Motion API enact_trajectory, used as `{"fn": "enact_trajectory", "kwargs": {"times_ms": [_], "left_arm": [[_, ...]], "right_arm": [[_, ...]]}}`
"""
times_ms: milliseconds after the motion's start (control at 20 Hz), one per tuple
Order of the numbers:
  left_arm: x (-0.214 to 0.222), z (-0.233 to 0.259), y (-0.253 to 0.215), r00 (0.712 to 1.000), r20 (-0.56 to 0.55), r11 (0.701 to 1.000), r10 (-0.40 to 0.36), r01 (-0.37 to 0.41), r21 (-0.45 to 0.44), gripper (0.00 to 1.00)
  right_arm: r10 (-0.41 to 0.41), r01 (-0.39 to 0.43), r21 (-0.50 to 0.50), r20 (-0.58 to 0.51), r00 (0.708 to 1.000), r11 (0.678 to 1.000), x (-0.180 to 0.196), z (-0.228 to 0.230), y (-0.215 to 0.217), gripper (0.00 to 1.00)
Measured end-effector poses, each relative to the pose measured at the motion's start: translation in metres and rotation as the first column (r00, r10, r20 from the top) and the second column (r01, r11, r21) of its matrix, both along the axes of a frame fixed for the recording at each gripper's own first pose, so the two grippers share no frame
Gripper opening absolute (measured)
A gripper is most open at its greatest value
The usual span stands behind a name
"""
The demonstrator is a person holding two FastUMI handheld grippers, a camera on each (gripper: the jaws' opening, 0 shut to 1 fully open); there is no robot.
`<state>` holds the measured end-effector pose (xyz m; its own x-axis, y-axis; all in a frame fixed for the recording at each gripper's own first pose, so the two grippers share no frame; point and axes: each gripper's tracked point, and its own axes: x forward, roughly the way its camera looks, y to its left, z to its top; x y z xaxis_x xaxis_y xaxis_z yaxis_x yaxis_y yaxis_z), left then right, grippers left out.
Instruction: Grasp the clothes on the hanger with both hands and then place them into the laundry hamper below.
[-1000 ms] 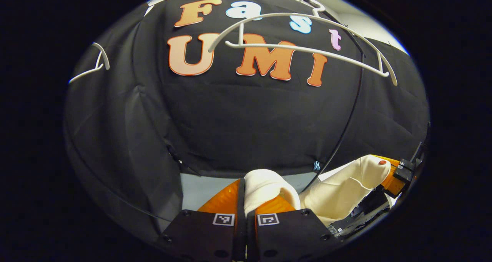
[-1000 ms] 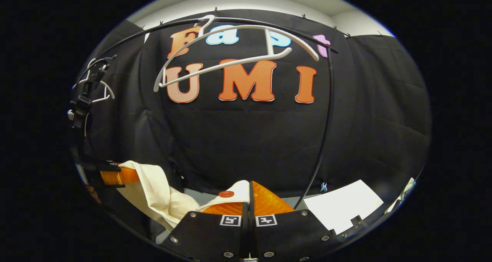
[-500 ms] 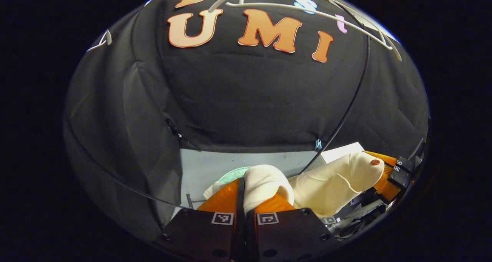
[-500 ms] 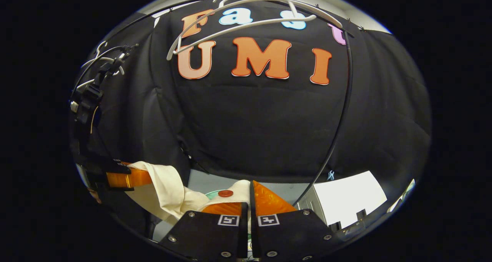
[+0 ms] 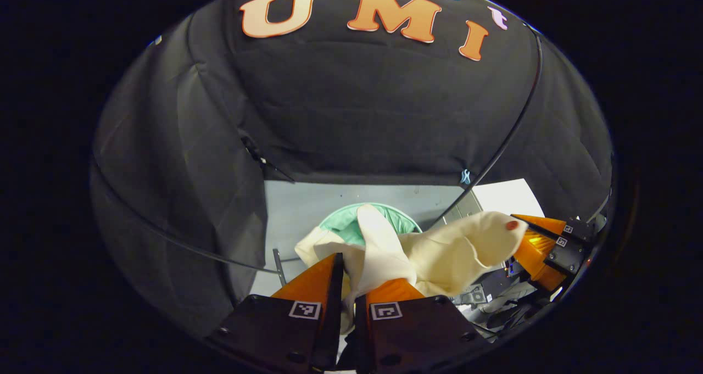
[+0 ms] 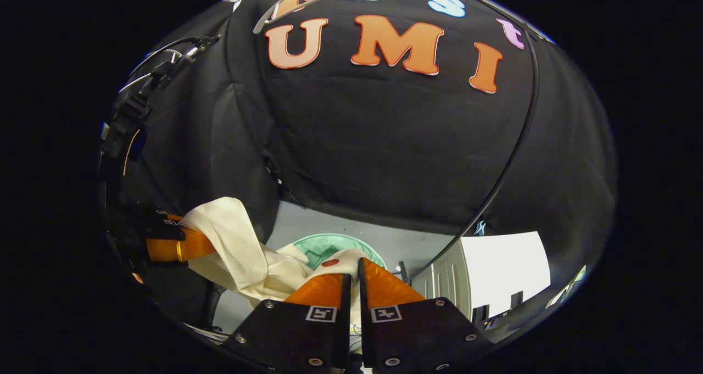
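Hamper (image 5: 379,220) at lower centre is mostly hidden behind the cream garment (image 5: 439,253); its contents cannot be made out. Left gripper (image 5: 347,278) and right gripper (image 6: 354,272) each clamp the garment.

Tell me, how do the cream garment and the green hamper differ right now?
The garment is cream with a red button; the hamper is mint green. The garment hangs in the air, pinched by the left gripper and the right gripper; the hamper sits on the grey floor, untouched. The garment is bunched and draped; the hamper keeps a round, open rim. Both look like soft fabric.
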<state>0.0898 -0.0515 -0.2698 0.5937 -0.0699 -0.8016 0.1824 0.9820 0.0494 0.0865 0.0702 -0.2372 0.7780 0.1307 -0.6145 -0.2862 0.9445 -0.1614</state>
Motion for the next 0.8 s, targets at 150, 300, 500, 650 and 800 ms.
{"fn": "enact_trajectory", "kwargs": {"times_ms": [150, 300, 500, 650, 800], "left_arm": [[-0.012, -0.017, 0.005, 0.999, -0.051, 1.000, 0.011, -0.012, -0.004, 0.30], [-0.020, -0.026, 0.012, 0.996, -0.081, 1.000, 0.024, -0.023, 0.007, 0.53], [-0.009, -0.004, 0.008, 0.999, -0.024, 0.999, 0.023, -0.024, -0.023, 0.88], [-0.007, 0.008, 0.015, 1.000, 0.019, 1.000, 0.012, -0.012, 0.006, 0.98], [-0.008, 0.019, 0.018, 0.999, 0.031, 1.000, 0.010, -0.010, 0.004, 0.98]], "right_arm": [[0.002, -0.003, -0.011, -0.034, 0.999, 1.000, -0.002, -0.010, -0.001, 0.19], [-0.004, 0.004, -0.007, -0.029, 1.000, 1.000, -0.003, -0.010, -0.002, 0.43], [-0.030, 0.030, -0.008, -0.007, 1.000, 1.000, -0.001, -0.004, -0.009, 0.68], [-0.053, 0.053, 0.001, 0.028, 0.998, 0.999, 0.002, 0.007, -0.015, 0.85], [-0.069, 0.068, 0.009, 0.050, 0.996, 0.998, 0.001, 0.015, -0.021, 0.94]]}}
